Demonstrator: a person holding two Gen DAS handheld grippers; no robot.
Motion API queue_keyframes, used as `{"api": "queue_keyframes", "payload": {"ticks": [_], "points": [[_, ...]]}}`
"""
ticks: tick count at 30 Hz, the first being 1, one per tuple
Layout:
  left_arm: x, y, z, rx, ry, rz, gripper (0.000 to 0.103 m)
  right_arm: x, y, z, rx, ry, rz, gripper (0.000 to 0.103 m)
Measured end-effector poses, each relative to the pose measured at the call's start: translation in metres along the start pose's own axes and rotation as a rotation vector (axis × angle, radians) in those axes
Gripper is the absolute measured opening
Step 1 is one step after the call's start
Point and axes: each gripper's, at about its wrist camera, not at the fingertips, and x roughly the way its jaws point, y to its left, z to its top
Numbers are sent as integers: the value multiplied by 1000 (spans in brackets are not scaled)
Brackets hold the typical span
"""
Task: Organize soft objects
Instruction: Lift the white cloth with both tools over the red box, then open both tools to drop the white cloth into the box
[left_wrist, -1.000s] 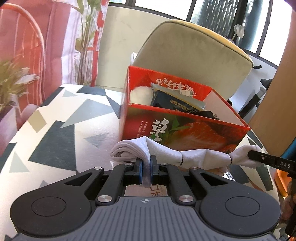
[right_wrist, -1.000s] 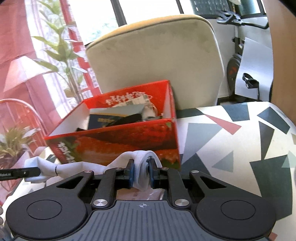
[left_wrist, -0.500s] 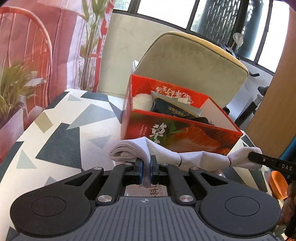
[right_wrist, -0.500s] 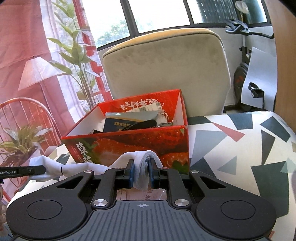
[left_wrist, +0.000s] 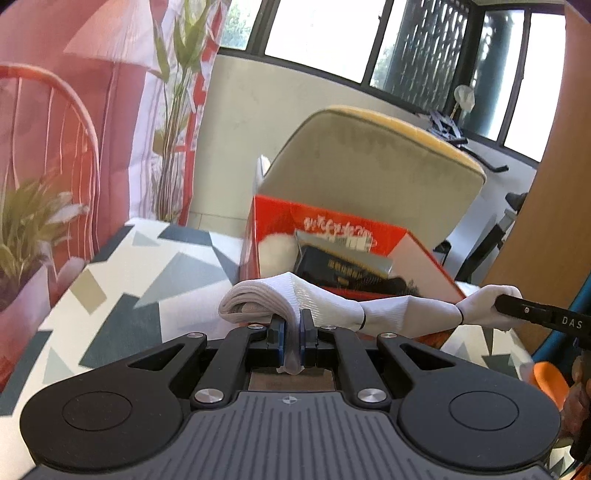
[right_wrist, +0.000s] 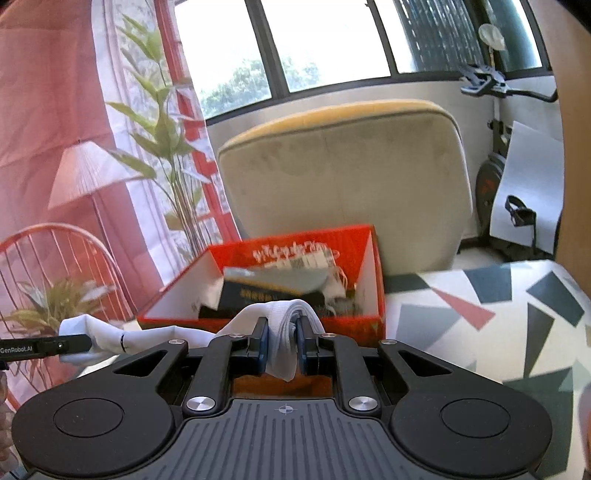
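A long white sock (left_wrist: 399, 312) is stretched between both grippers, held level with the near rim of a red strawberry-print box (left_wrist: 421, 254). My left gripper (left_wrist: 291, 325) is shut on one bunched end. My right gripper (right_wrist: 281, 334) is shut on the other end of the sock (right_wrist: 284, 314). The right gripper's finger shows at the right edge of the left wrist view (left_wrist: 535, 314). The left gripper's finger shows at the left edge of the right wrist view (right_wrist: 44, 347). The box (right_wrist: 373, 266) holds dark packets and white soft items.
The box stands on a table with a grey-and-white triangle pattern (left_wrist: 155, 280). A beige chair back (right_wrist: 347, 177) stands behind the box. A plant (left_wrist: 29, 221) and a red wire chair are at the left. An exercise bike (right_wrist: 509, 192) is at the far right.
Both grippers have risen with the sock, from in front of the box's lower wall up to its rim. The box now sits lower in both views.
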Motion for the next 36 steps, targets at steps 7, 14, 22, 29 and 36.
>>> {"api": "queue_keyframes", "payload": {"ticks": [7, 14, 22, 29, 36], "points": [[0, -6, 20, 22, -43, -12, 8, 1, 4, 27, -25, -50, 10, 14], [33, -20, 44, 49, -21, -50, 8, 22, 0, 53, -60, -17, -4, 14], [105, -24, 55, 108, 126, -36, 8, 72, -8, 67, -132, 83, -39, 11], [143, -32, 56, 183, 244, -49, 8, 118, -10, 67, -205, 214, -57, 11], [167, -31, 54, 196, 340, -58, 8, 152, -9, 59, -250, 331, -64, 11]]}}
